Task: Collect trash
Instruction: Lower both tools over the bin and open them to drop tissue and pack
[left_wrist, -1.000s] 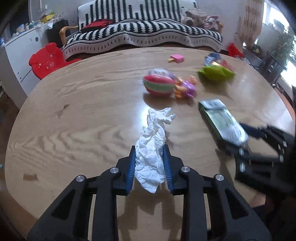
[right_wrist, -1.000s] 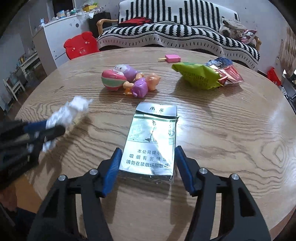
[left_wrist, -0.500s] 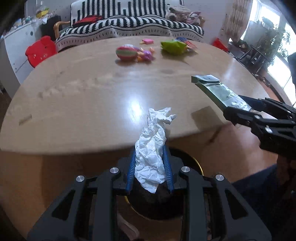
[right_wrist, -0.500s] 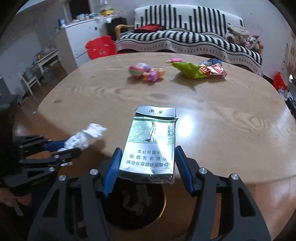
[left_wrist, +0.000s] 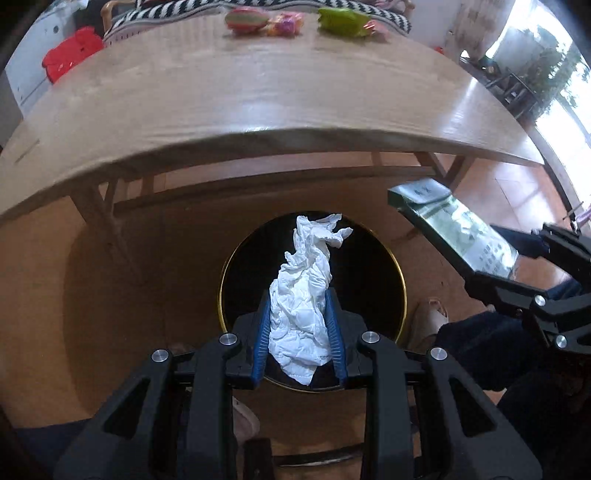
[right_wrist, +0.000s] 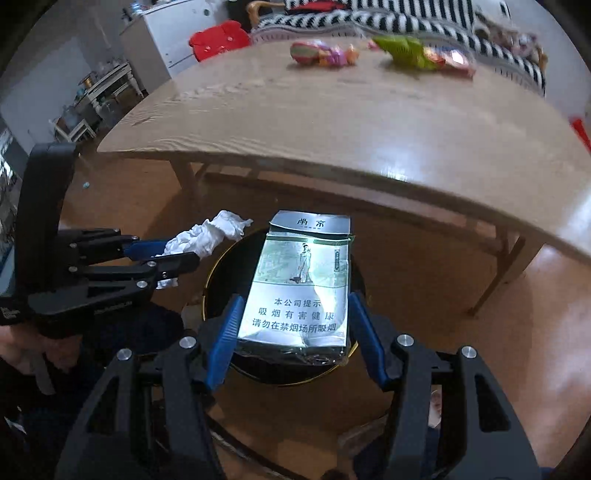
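My left gripper (left_wrist: 298, 334) is shut on a crumpled white tissue (left_wrist: 303, 310) and holds it above a round black trash bin with a gold rim (left_wrist: 400, 280) on the floor. My right gripper (right_wrist: 295, 332) is shut on a green and silver cigarette pack (right_wrist: 303, 284) and holds it over the same bin (right_wrist: 208, 280). The right gripper with the pack (left_wrist: 458, 229) shows at the right of the left wrist view. The left gripper with the tissue (right_wrist: 207, 236) shows at the left of the right wrist view.
The wooden table (left_wrist: 258, 92) stands beyond the bin, its legs (left_wrist: 107, 221) behind it. A toy (right_wrist: 321, 53) and green and red snack wrappers (right_wrist: 417, 55) lie at its far side. A striped sofa (right_wrist: 406, 18) and a red chair (right_wrist: 218, 38) stand behind.
Both grippers have moved off the table top and down below its edge. They now hold the tissue and the cigarette pack over the bin.
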